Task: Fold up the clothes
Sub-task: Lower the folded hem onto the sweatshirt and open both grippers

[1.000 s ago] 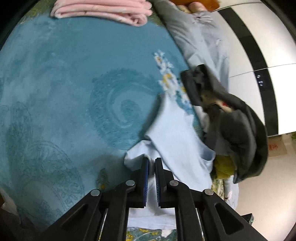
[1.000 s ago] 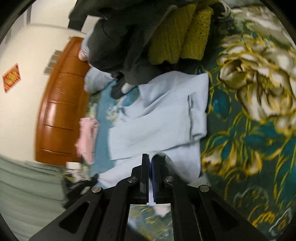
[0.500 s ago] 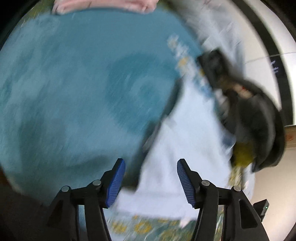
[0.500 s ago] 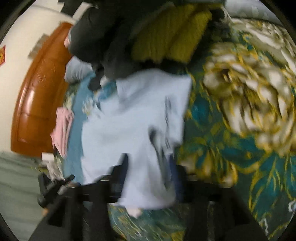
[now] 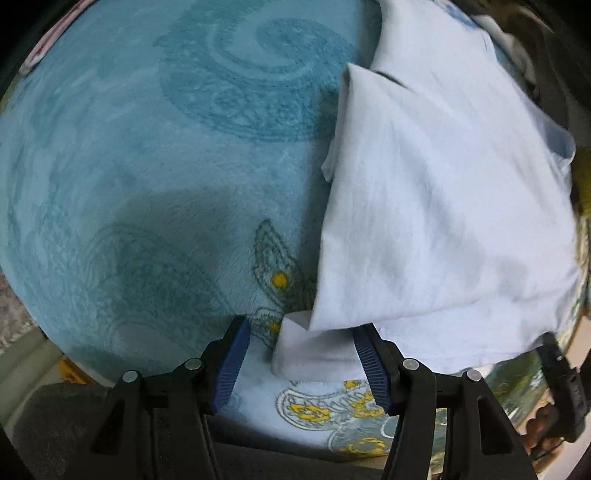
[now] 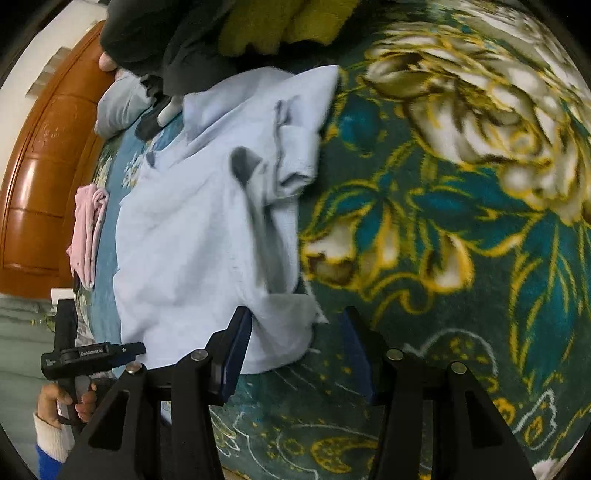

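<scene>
both grippers, left gripper [image 5: 302, 365] and right gripper [image 6: 295, 354], now jaws wide, off the pale blue shirt [image 6: 192, 236]

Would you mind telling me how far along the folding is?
Done: a pink garment lies folded. In hand: the light blue shirt is partly folded and rumpled; left gripper and right gripper are open. Left: the dark and yellow clothes pile.

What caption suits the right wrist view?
Open right gripper above a folded light blue shirt on a floral blanket.
</scene>
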### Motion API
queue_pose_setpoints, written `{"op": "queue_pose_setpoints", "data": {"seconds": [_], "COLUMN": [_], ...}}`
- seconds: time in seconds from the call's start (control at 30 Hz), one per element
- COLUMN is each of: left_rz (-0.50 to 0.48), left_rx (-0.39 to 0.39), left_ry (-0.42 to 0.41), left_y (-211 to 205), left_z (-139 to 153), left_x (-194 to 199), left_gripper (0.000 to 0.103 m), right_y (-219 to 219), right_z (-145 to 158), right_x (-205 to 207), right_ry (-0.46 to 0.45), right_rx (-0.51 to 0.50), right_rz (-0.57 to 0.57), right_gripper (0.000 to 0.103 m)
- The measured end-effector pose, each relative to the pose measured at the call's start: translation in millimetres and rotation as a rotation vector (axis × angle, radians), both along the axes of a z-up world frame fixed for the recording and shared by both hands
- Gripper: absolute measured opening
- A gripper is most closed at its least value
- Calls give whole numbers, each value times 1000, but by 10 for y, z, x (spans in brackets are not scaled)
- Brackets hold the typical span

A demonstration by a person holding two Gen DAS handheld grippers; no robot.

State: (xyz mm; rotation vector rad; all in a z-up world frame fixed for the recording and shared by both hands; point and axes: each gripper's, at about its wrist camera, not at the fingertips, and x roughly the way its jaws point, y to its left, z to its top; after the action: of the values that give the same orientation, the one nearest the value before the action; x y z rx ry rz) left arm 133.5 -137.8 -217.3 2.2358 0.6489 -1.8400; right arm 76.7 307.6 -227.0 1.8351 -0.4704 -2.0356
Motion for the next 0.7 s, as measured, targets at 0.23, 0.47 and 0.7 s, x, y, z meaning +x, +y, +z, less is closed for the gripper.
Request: {"op": "queue_pose_setpoints", "data": {"seconds": [0.23,0.47,0.7], "left_rz": [2,180,315], "left_rx": [-19,95,275], "left_ry": [13,161,447], "left_y": [9,-198,-431], "left_z": [55,318,999], "left_x": [36,234,621], "left_gripper": [51,3,3], "right_y": [-180,-134,-158], "right_z": [-13,450,1108], "right_x": [93,92,179], "right_ry": [-37,39,157], "right_rx": [-34,-190,-310], "right_rz": [15,-26,-9], "right_gripper": [7,6,4]}}
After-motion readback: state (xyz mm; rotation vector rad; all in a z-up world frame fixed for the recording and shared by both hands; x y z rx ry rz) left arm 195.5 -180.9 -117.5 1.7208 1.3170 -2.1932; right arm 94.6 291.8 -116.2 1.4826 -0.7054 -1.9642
